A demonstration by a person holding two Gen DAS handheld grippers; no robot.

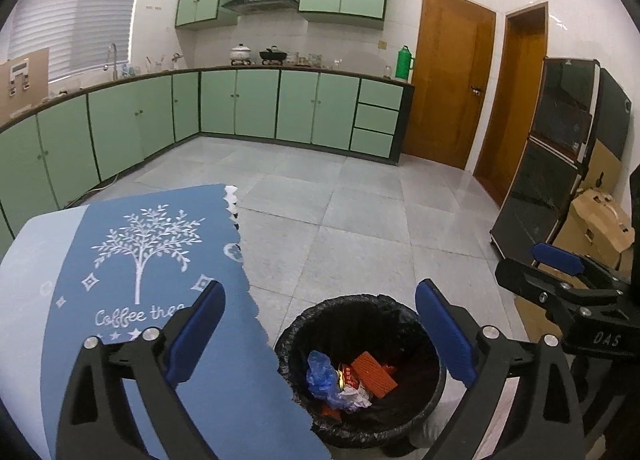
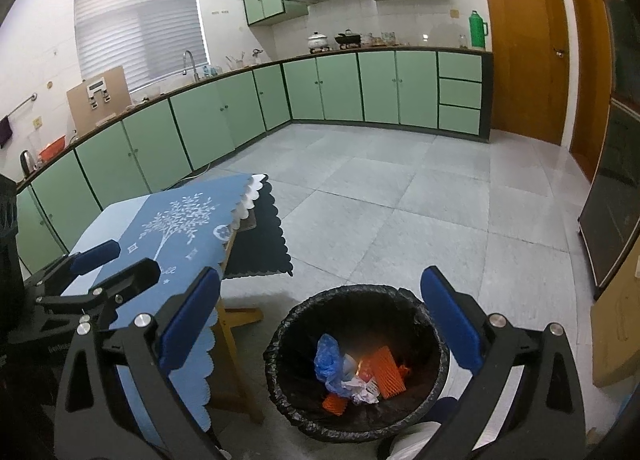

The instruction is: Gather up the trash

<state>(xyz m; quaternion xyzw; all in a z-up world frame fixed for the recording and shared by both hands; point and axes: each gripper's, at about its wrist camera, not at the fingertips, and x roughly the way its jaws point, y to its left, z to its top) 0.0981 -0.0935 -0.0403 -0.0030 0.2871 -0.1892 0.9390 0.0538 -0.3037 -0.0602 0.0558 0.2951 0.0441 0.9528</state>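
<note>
Both tongs wide, with nothing between the blue pads. Left gripper [image 1: 320,340] held above the round black bin with the black plastic liner [image 1: 424,412], left pad over the blue tablecloth with the white tree print [image 1: 160,260], right pad over the far rim of the bin. Right gripper [image 2: 320,324] held in the same manner, the bin [image 2: 436,392] at 6 o'clock of its view, the cloth-covered table [image 2: 188,227] at 9 o'clock. In the left view, right gripper [image 1: 560,272] visible at 3 o'clock; in the right view, left gripper [image 2: 108,264] at 9 o'clock, so side by side, near but apart.

Trash already inside the bin: crumpled blue plastic bag [image 1: 322,378], orange ribbed foam sleeve [image 1: 374,374], white crumpled paper [image 1: 356,400], small red and yellow wrapper [image 1: 349,376]. Same heap seen from the right side: bag [image 2: 328,360], orange sleeve [image 2: 386,374], paper [image 2: 362,388].

Probably held over the bin mouth because of a drop, jaws spread so nothing sticks to the pads. Visible part of the cloth bare of trash; grey tiled floor [image 1: 360,219] around the bin also without litter. Task judged near its end, though hidden parts of the table cannot be checked. Bin placed just beside the table edge, likely for a short carry.
</note>
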